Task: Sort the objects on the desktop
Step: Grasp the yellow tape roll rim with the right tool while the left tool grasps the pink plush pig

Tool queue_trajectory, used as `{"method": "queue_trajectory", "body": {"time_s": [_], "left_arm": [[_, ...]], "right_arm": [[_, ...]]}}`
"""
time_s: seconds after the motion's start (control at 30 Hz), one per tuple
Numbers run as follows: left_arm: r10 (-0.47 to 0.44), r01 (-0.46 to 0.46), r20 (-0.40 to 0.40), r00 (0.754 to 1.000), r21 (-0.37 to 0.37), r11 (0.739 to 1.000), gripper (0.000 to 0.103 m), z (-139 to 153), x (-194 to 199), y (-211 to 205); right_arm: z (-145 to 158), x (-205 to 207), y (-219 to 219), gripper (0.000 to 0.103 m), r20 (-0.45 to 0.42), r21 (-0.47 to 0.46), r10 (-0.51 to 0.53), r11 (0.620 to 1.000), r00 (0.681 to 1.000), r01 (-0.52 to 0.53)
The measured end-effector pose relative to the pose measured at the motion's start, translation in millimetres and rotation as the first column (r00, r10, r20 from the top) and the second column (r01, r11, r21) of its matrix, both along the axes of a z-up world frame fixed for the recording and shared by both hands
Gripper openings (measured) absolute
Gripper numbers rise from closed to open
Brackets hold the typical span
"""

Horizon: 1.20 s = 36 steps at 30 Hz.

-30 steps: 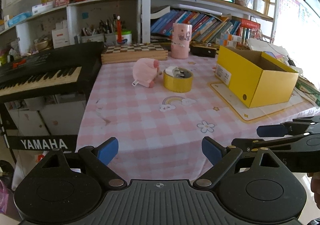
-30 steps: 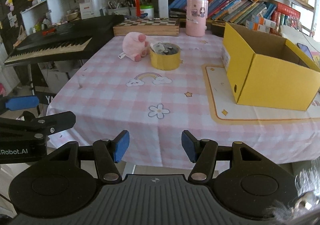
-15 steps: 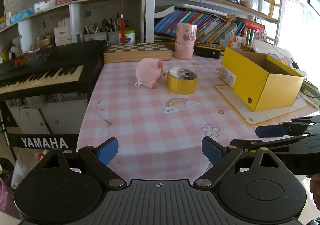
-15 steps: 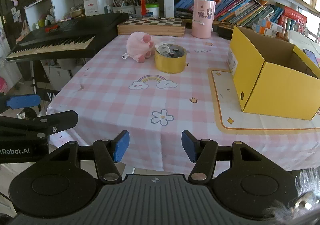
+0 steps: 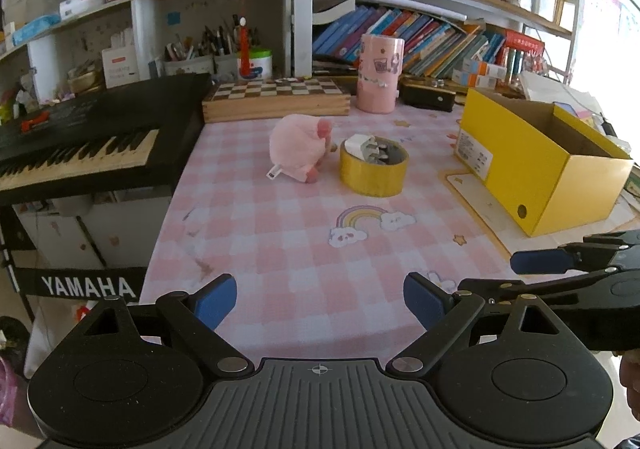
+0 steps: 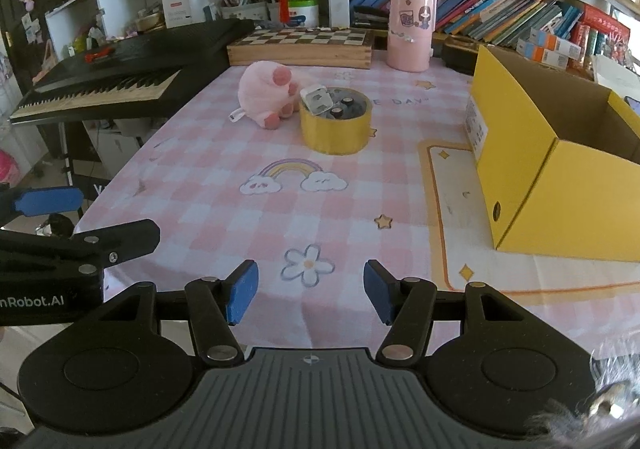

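Observation:
A pink plush toy [image 5: 298, 147] [image 6: 266, 93] lies on the pink checked tablecloth [image 5: 280, 241] [image 6: 224, 205]. Right of it stands a yellow tape roll [image 5: 373, 171] [image 6: 335, 127] with a white charger [image 5: 360, 147] [image 6: 316, 99] and small items inside. An open yellow box [image 5: 540, 161] [image 6: 560, 165] stands at the right. My left gripper [image 5: 320, 301] is open and empty over the table's near edge. My right gripper [image 6: 310, 297] is open and empty, also at the near edge. Each gripper shows at the side of the other's view.
A black Yamaha keyboard [image 5: 80, 145] [image 6: 120, 77] stands left of the table. A wooden chessboard box [image 5: 276, 99] [image 6: 300, 47] and a pink cylinder [image 5: 380, 73] [image 6: 412, 27] stand at the back. Shelves with books and pen holders rise behind.
Both grippers have moved forward toward the table and a little higher; the plush, the tape roll and the box look nearer. Both stay open.

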<state>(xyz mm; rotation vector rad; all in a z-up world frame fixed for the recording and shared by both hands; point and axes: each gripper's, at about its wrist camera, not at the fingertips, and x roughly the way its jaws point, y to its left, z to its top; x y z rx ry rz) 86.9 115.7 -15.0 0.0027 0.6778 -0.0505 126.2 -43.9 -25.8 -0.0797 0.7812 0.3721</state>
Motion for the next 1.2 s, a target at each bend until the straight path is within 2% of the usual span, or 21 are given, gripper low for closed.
{"method": "queue_trajectory", "body": {"time_s": [0.23,0.83,1.0,1.07,1.2], "left_arm": [[0.027,-0.027,0.002,1.0,0.006,1.0,0.093,3.0,34.1,-3.9],[0.138,-0.138,0.006,0.99,0.022,0.99,0.093,8.1,94.1,-6.9],[0.16,-0.16,0.013,0.987,0.019,0.987,0.093,6.6,113.5,-4.8],[0.169,-0.169,0.015,0.986,0.011,0.986,0.093,4.3,123.7,-2.5],[0.193,-0.193,-0.014,0.981,-0.004,0.981,0.093,-3.1,149.3,2.8]], "right_arm": [[1.5,37.5,-2.4,0.057,0.002,0.011,0.024,1.0,1.0,-0.024],[4.9,118.9,-3.7,0.066,0.004,0.023,0.126,0.992,0.992,-0.126],[0.3,141.5,-1.2,0.073,-0.014,0.013,0.149,0.989,0.989,-0.148],[-2.9,150.9,-0.3,0.079,-0.027,0.011,0.152,0.988,0.988,-0.152],[-10.2,169.6,5.9,0.083,-0.041,-0.002,0.17,0.985,0.984,-0.171]]}}
